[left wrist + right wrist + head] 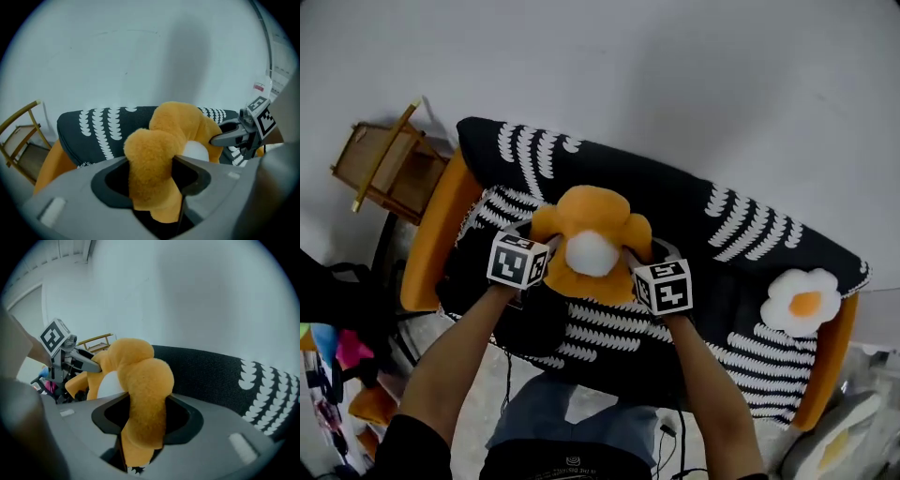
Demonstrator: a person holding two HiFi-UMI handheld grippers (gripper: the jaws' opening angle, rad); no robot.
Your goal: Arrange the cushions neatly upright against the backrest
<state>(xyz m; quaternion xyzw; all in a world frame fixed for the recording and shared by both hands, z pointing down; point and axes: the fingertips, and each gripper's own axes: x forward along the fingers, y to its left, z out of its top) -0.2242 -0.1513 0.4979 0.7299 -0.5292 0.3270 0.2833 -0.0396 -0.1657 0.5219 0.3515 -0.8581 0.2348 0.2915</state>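
- The orange flower-shaped plush cushion with a white centre (592, 246) hangs between my two grippers above the sofa seat; the black backrest with white scalloped stripes (675, 192) lies just beyond it, on the side away from me; I judge the move must go forward and down.
- Its white face looks up at me; I reckon it needs tipping upright as it goes back.
- The left gripper (151, 164) pinches a petal on the cushion's left side, jaws narrowed with plush bulging out between them; the right gripper (147, 404) clamps the opposite petal the same way, roughly half closed; both hands sit equally near.
- A white flower-shaped cushion with an orange centre (802, 302) lies apparently face up at the seat's right end, well apart; my right hand is nearer.
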